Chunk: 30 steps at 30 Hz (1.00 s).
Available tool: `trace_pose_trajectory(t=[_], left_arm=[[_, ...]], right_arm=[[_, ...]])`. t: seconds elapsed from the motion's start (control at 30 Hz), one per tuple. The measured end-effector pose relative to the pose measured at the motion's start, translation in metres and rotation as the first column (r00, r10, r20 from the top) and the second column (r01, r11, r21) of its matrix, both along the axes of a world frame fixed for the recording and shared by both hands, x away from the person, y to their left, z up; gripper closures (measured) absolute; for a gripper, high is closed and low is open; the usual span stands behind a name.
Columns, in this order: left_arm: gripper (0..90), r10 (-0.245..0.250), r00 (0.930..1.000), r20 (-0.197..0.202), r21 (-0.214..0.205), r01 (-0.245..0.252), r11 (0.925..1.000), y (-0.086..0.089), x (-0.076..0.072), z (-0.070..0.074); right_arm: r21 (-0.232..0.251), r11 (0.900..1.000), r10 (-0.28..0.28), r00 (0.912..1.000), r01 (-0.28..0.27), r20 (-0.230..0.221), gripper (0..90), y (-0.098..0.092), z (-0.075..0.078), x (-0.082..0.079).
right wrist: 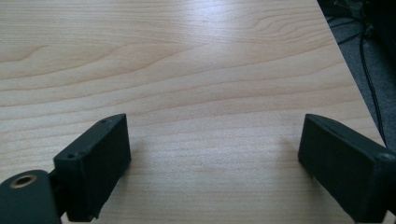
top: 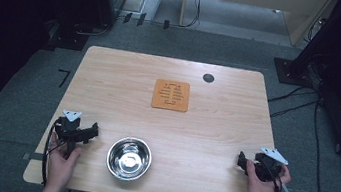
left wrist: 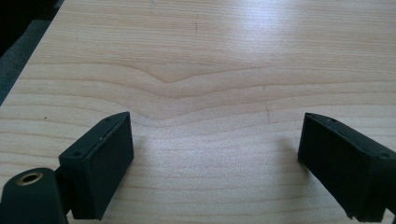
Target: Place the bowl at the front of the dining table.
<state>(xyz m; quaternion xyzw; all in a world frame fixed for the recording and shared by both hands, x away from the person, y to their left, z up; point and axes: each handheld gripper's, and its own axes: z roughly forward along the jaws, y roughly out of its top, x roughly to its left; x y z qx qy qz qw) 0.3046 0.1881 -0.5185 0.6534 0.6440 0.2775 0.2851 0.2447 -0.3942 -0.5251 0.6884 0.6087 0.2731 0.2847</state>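
Left gripper [left wrist: 215,154] jaws wide apart over bare table [left wrist: 210,56], right gripper [right wrist: 212,156] jaws likewise wide, gripping nothing.

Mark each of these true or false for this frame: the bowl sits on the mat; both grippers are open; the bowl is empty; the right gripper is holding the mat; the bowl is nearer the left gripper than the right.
1. The bowl sits on the mat. False: it stands on the bare table, apart from the mat and nearer the person.
2. Both grippers are open. True: the left gripper and right gripper show jaws spread wide over bare wood.
3. The bowl is empty. True.
4. The right gripper is holding the mat. False: it holds nothing; the mat lies alone farther back on the table.
5. The bowl is nearer the left gripper. True.
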Motion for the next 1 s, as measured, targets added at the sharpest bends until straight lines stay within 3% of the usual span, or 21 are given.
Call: trace_pose_trajectory(t=[0.23,0.53,1.0], left_arm=[[10.2,0.0,1.0,0.0,0.0,0.0,1.0,0.0,0.0,0.0],[10.2,0.0,1.0,0.0,0.0,0.0,1.0,0.0,0.0,0.0],[10.2,0.0,1.0,0.0,0.0,0.0,1.0,0.0,0.0,0.0]], right_arm=[[0.008,0.9995,-0.03,0.9995,0.03,0.01,8.6,0.006,0.001,-0.001],[0.032,0.9995,-0.006,0.9974,0.004,0.072,8.6,0.025,0.014,-0.001],[0.038,0.9978,0.051,0.994,-0.055,0.097,8.6,0.049,0.022,0.0]])
